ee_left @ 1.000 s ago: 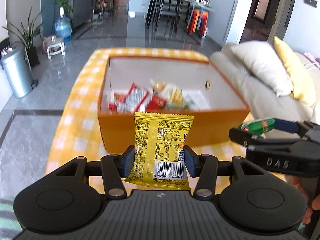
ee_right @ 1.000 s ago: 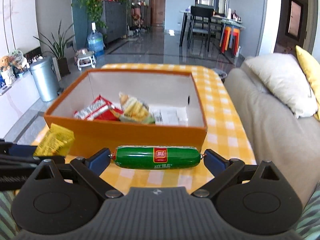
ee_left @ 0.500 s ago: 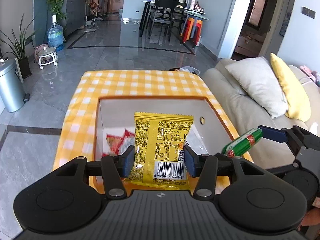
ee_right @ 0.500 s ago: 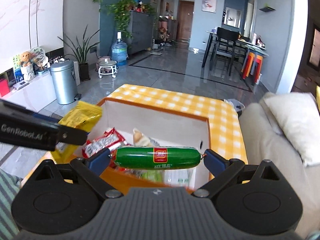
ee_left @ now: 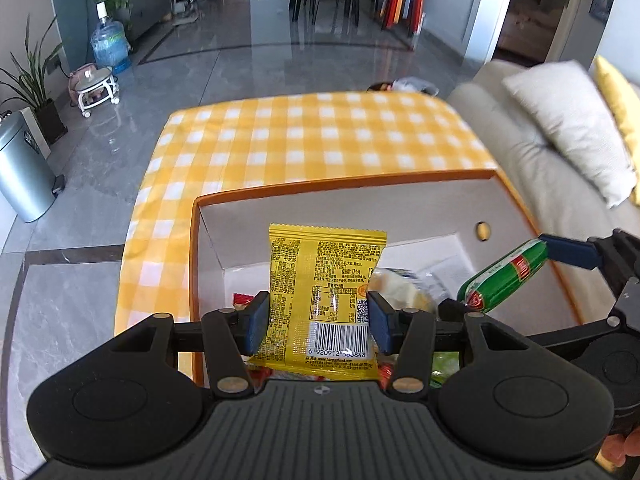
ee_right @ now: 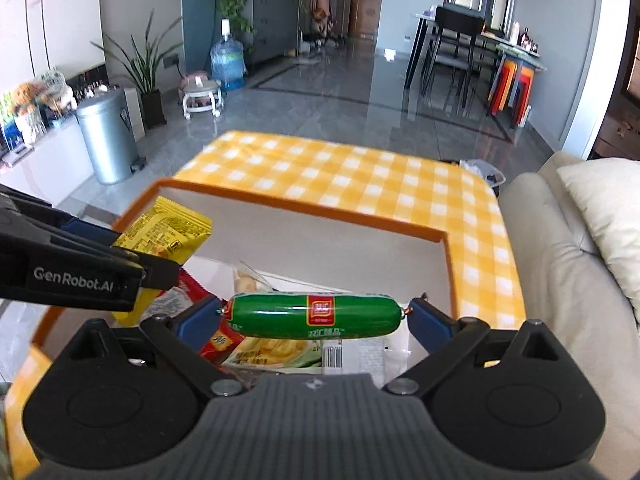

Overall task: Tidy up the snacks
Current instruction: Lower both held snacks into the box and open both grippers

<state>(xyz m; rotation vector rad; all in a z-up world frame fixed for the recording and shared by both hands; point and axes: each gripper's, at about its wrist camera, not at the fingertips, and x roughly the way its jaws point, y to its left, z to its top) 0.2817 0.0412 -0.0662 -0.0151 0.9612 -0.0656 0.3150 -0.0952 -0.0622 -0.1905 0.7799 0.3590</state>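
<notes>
My left gripper (ee_left: 318,320) is shut on a yellow snack packet (ee_left: 324,280) and holds it over the orange box (ee_left: 344,190), above the snacks inside. My right gripper (ee_right: 314,316) is shut on a green sausage (ee_right: 312,316), held end to end, also over the orange box (ee_right: 304,206). In the left wrist view the green sausage (ee_left: 504,276) hangs over the box's right side. In the right wrist view the yellow snack packet (ee_right: 160,236) is over the box's left side. Red and pale packets (ee_right: 256,348) lie in the box.
The box stands on a table with a yellow checked cloth (ee_left: 320,136). A beige sofa with a white cushion (ee_left: 568,128) is on the right. A metal bin (ee_left: 20,172) stands on the floor to the left.
Both grippers have moved forward and up from in front of the box to above its inside, each still holding its snack.
</notes>
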